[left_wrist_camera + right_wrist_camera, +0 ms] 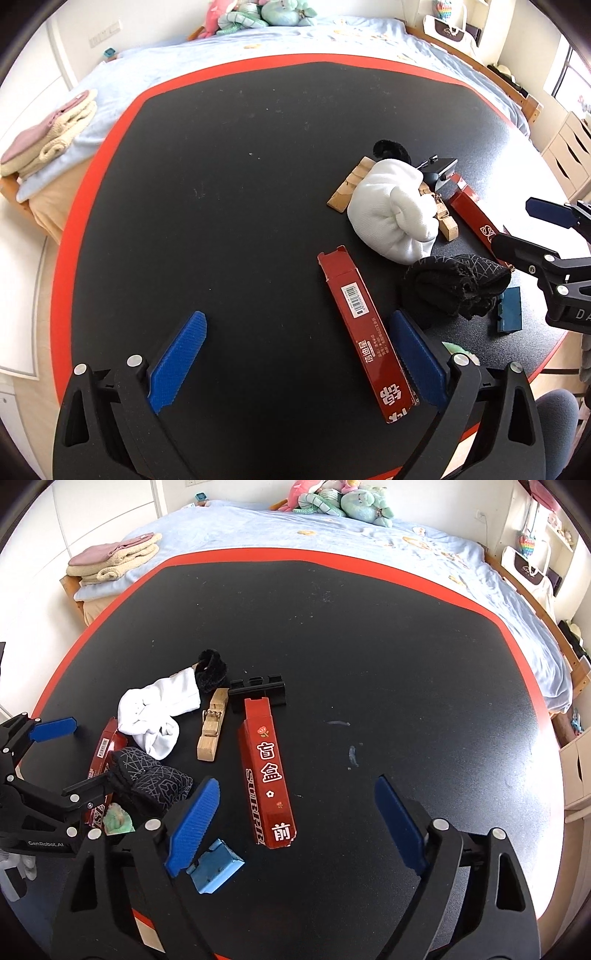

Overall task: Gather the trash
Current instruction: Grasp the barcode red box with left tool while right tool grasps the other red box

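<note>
Item: black table w/ red rim (pixel 332 555), mixed clutter

- Left tool (pixel 295 363): jaws spread, pinching nothing; long red cardboard box w/ barcode (pixel 364 332) lies between them, just beside the right-hand pad
- Right tool (pixel 297 821): jaws spread, empty; second red cardboard box w/ white lettering (pixel 267 771) between them, nearer the left-hand pad
- Risks: boxes off-centre, so closing may skid or twist them; black patterned sock (pixel 147 779) and white rolled sock (pixel 393 212) near, could snag; small blue packet (pixel 214 866) at table edge, may be knocked off
</note>
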A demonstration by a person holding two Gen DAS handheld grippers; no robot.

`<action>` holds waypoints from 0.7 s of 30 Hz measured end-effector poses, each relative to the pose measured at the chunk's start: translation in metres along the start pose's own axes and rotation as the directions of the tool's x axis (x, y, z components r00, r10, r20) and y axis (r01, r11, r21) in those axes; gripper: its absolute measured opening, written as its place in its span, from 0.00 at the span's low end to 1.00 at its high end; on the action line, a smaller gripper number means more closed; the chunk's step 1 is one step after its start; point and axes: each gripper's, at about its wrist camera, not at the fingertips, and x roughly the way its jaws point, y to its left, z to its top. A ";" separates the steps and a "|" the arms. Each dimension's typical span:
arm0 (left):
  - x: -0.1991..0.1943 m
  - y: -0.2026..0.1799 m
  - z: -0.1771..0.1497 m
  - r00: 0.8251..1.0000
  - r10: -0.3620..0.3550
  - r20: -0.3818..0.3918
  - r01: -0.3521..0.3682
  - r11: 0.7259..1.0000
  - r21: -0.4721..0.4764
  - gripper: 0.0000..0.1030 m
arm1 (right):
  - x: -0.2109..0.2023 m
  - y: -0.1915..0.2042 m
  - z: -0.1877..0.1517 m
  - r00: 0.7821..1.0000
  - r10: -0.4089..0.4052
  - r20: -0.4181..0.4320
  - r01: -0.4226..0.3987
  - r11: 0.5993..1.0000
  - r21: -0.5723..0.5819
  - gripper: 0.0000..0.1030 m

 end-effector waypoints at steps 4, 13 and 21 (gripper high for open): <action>-0.005 -0.001 0.001 1.000 -0.006 0.015 0.006 1.000 0.008 0.70 | 0.004 0.006 -0.001 1.000 0.004 -0.005 -0.004 1.000 -0.018 0.56; -0.014 0.010 0.009 0.996 -0.091 0.021 0.090 0.996 0.007 0.22 | 0.008 0.014 -0.004 0.999 0.036 -0.011 -0.037 0.999 -0.017 0.18; -0.024 0.015 0.006 0.991 -0.125 0.053 0.124 0.992 0.009 0.17 | -0.008 0.013 -0.006 0.999 0.046 0.025 -0.047 0.999 0.017 0.14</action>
